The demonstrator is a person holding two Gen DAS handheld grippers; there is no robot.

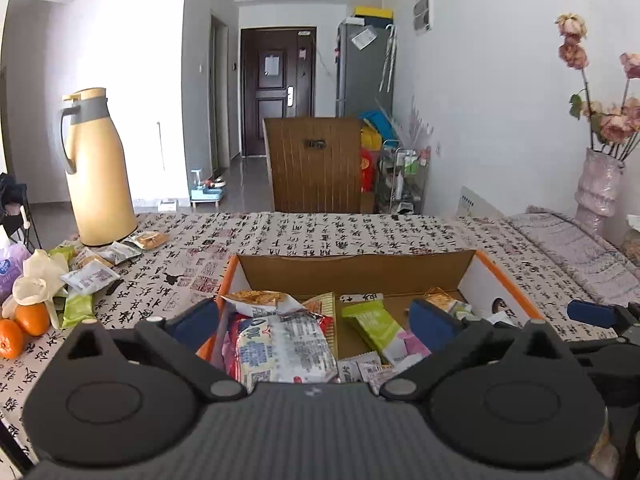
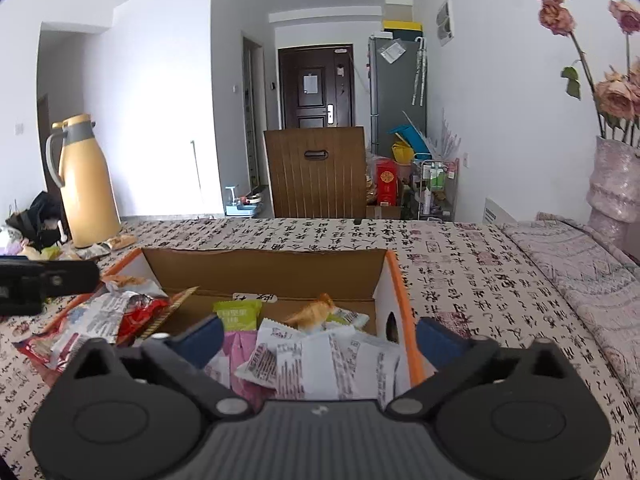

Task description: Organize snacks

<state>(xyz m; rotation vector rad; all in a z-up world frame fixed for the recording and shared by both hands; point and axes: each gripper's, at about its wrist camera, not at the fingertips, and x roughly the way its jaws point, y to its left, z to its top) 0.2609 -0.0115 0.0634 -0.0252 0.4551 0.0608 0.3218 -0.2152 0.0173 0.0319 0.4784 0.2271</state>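
Observation:
An open cardboard box with orange edges (image 1: pixel 360 270) (image 2: pixel 264 270) sits on the table and holds several snack packets: a large red-and-white bag (image 1: pixel 280 348), a green packet (image 1: pixel 372 320) (image 2: pixel 238 314), white sachets (image 2: pixel 320 364) and an orange-wrapped snack (image 2: pixel 314 314). My left gripper (image 1: pixel 314 322) is open and empty over the box's near left part. My right gripper (image 2: pixel 320 338) is open and empty over the box's near right part. Loose snack packets (image 1: pixel 92 276) lie on the table at the left, by the flask.
A tan thermos flask (image 1: pixel 98 168) (image 2: pixel 86 182) stands at the table's far left. Two oranges (image 1: pixel 24 326) and a white flower lie at the left edge. A vase of dried roses (image 1: pixel 598 184) (image 2: pixel 616 184) stands at the right. A wooden chair back (image 1: pixel 316 164) rises behind the table.

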